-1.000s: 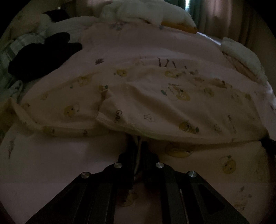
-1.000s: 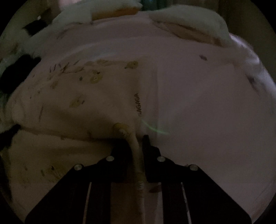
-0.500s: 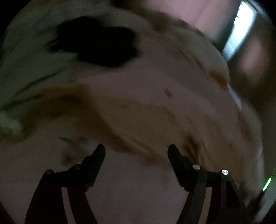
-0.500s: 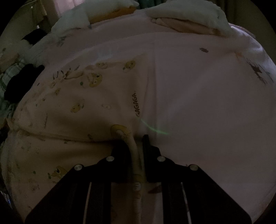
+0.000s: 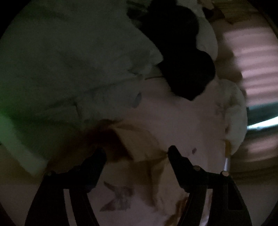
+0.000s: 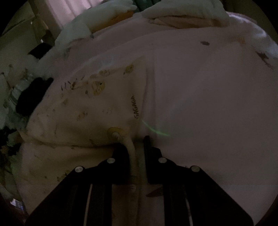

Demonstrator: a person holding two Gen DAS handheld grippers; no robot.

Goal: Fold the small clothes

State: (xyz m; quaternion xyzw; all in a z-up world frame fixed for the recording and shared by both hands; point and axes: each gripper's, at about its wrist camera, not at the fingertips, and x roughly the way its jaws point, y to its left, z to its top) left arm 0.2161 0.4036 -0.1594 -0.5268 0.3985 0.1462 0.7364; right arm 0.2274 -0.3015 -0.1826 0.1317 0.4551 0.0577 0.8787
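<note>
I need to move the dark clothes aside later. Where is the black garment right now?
In the left wrist view the black garment lies at the top centre on the pink bedsheet; in the right wrist view it sits far left, beyond the duck-print garment.

A dimly lit bedroom in a home. A wide bed covered with a pale pink sheet [image 6: 199, 97] printed with small motifs fills both views, with white pillows or bedding [image 6: 184, 12] piled along its far edge and a dark garment [image 5: 182, 57] lying on rumpled bedclothes. Pleated curtains [image 5: 252, 57] hang behind the bed, letting in faint light.
</note>
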